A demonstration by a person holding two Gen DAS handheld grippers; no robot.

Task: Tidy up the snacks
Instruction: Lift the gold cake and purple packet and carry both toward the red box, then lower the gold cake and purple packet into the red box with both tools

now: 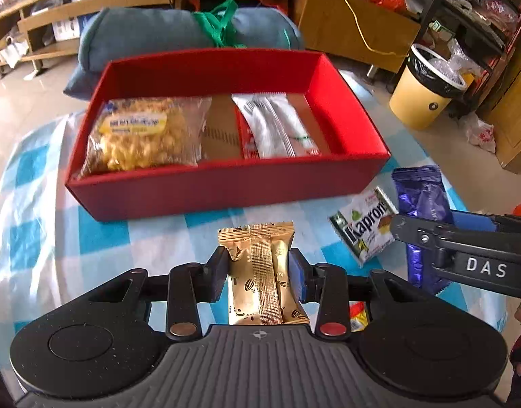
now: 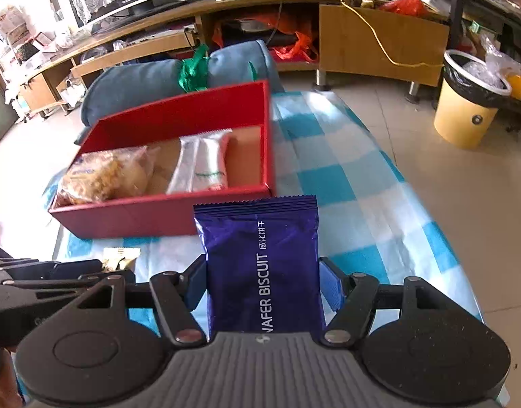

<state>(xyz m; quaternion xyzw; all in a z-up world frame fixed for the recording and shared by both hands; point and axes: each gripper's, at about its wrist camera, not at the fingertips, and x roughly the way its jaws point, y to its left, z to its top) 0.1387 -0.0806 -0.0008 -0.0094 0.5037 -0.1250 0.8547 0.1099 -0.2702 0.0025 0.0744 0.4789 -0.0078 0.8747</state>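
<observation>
The tabletop (image 1: 39,238), under a blue-and-white checked cloth, carries a red box (image 1: 226,187) at its far side, already holding a bag of yellow snacks (image 1: 141,132) on the left and a white packet (image 1: 277,125) right of the middle. Bare floor of the box shows between them and at the far right end. Both hands are mid-carry, each with a snack lifted clear of the cloth. The right claw (image 2: 263,278) is clamped on a blue wafer biscuit packet (image 2: 260,255); the left claw (image 1: 258,268) is closed on a small gold packet (image 1: 260,272). A green-and-white packet (image 1: 365,224) lies on the cloth near the box's right corner. Next, each packet likely needs carrying over the near wall and releasing into a free gap.
</observation>
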